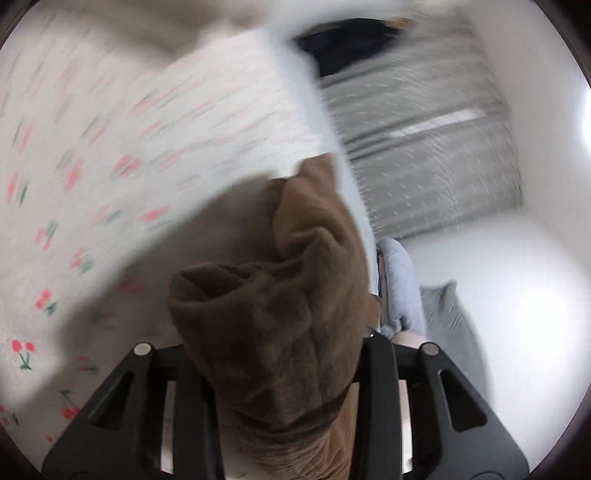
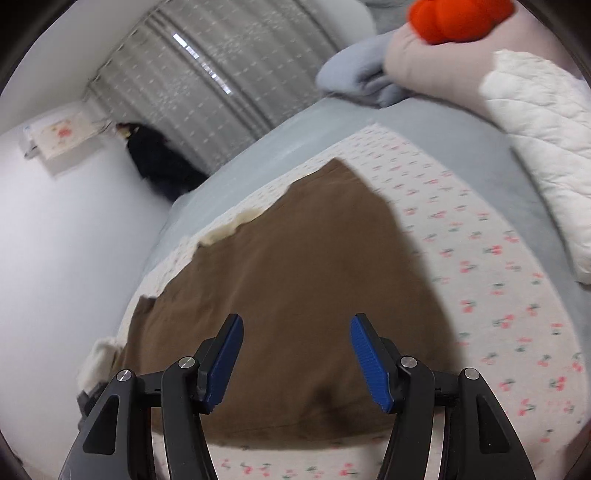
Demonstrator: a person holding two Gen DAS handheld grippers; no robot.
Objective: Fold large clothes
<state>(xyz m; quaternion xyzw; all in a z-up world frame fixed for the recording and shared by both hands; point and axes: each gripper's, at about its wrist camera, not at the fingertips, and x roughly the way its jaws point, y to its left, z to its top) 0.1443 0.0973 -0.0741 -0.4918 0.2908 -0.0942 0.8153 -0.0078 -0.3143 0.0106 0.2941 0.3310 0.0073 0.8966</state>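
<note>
The brown garment (image 2: 295, 280) lies spread flat ahead of my right gripper (image 2: 297, 356) on the cherry-print sheet (image 2: 498, 280); its long axis runs from the near hem just under my blue pads (image 2: 369, 358) away and leftward, narrowing to a blunt corner at the far end; a cream lining (image 2: 236, 221) peeks out along its far-left edge; my right jaws stand released, wide apart, with the cloth below and beyond them and nothing pressed between the pads.

In my left gripper (image 1: 280, 369) a bunched fold of the same brown cloth (image 1: 280, 302) rises straight up between the black fingers, its peak pointing away from me and slightly right; the cloth hides the pads entirely, so I cannot tell whether those jaws clench it or merely cradle it; the view here is blurred.

Beyond the sheet lies a pale blue-grey bedcover (image 2: 424, 129); to the far right of my right jaws sit a quilted white pillow (image 2: 546, 147), a pinkish cushion (image 2: 424, 62) with an orange plush thing (image 2: 458, 18) on it, and a folded light-blue cloth (image 2: 354, 74); far left, a grey curtain (image 2: 229, 66), a dark heap (image 2: 162, 162) and a white wall (image 2: 55, 240).
</note>
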